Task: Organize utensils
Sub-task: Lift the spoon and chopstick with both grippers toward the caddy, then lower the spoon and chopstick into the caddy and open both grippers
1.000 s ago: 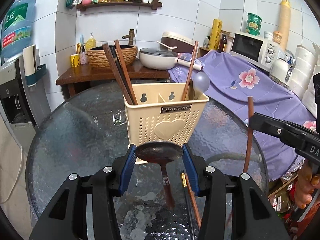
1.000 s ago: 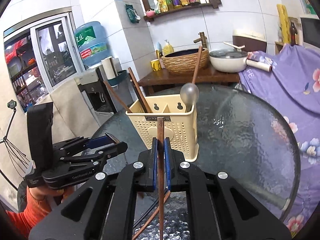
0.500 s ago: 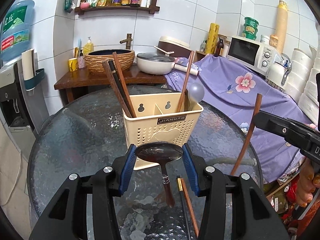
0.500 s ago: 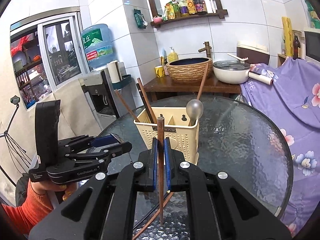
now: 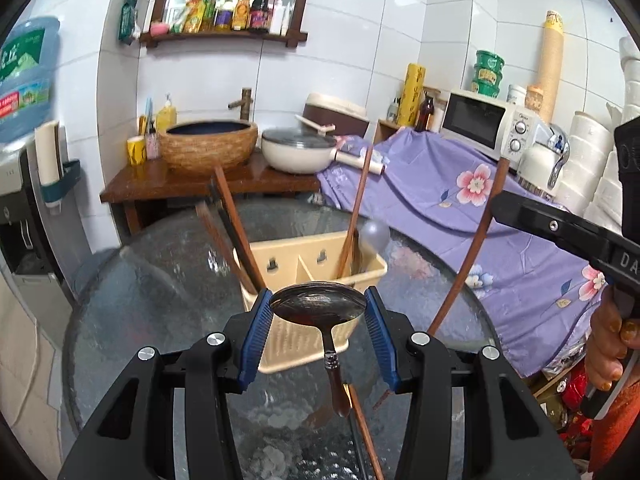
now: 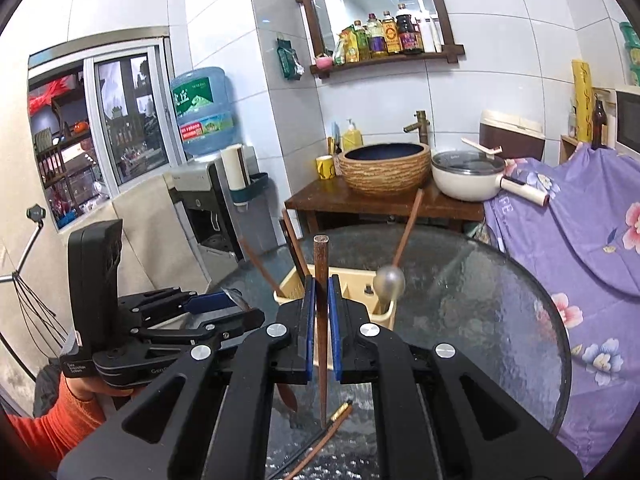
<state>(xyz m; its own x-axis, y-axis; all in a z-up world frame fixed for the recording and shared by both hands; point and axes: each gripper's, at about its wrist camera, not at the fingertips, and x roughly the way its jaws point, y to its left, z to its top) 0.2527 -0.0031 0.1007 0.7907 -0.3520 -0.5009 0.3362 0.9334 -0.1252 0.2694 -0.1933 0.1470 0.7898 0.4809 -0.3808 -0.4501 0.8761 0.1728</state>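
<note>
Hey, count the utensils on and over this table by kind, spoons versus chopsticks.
Spoons: 2 (left gripper 1, holder 1)
Chopsticks: 7 (holder 4, right gripper 1, table 2)
Total: 9

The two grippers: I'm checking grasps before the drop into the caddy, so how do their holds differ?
The left gripper grips a metal spoon by its bowl, jaws apart; the right gripper pinches a thin wooden chopstick, jaws nearly together. The spoon's handle hangs down; the chopstick stands upright. Both hold their items off the glass table.
</note>
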